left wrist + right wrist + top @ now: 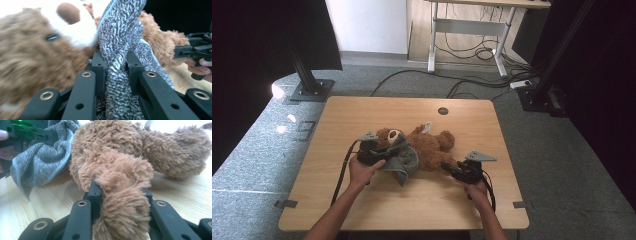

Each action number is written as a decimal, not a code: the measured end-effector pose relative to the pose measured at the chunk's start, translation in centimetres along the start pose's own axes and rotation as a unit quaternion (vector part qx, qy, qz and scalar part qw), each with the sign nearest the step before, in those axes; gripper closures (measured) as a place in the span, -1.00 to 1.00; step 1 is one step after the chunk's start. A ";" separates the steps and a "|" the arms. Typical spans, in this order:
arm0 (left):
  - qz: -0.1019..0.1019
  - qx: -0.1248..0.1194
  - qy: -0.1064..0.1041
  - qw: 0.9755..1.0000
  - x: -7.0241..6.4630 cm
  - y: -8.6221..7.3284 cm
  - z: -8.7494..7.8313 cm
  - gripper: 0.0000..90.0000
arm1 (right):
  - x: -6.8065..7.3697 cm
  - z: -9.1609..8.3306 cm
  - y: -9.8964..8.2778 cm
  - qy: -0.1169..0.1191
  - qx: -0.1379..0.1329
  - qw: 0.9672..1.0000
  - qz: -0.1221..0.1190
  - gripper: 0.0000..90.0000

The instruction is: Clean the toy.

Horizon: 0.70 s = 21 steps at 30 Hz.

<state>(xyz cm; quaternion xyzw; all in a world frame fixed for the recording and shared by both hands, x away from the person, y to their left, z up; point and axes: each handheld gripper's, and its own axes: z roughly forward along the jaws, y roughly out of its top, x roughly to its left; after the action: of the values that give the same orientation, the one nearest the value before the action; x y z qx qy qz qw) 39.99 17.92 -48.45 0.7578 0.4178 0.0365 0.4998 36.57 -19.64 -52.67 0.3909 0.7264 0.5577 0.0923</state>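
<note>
I was working the grey knitted garment [404, 160] off or onto the brown teddy bear [424, 145], which lay on its back near the middle of the surface [362, 115], head toward nine o'clock and legs toward three. Which way the garment was meant to go I could not tell. To do this step well, I judged that my two hands had to pull against each other: one anchoring the bear, the other drawing the cloth along the body, not across it, so the knit would not snag on an arm or bunch at the neck. A low, steady pull close to the surface seemed safer than a lift, which would only drag the whole bear.

My left gripper [113, 62] was closed narrow on a fold of the garment, the knit pinched between both jaws just below the bear's white muzzle [75, 22], at about nine o'clock from the belly. My right gripper [122, 195] was clamped on a furry limb, a leg as far as I could judge, at about four o'clock from the bear's body, with the plush bulging between its jaws.
</note>
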 end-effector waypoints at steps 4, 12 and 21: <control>-0.003 -0.004 0.008 1.000 0.8 -0.3 -0.9 0.64 | 0.2 0.1 0.0 0.002 0.002 1.000 -0.006 0.47; -0.020 -0.019 0.035 0.999 2.8 -0.9 -3.2 0.64 | 0.3 0.0 0.0 0.005 0.003 1.000 -0.008 0.47; -0.039 -0.034 0.032 0.998 3.8 -1.3 -4.9 0.63 | 0.3 0.0 0.0 0.006 0.003 1.000 -0.007 0.47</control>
<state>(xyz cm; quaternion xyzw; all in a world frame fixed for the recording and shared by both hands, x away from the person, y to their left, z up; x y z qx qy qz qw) 39.36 24.24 -48.36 0.7216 0.4615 0.0551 0.5132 36.40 -19.46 -52.58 0.3828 0.7311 0.5574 0.0913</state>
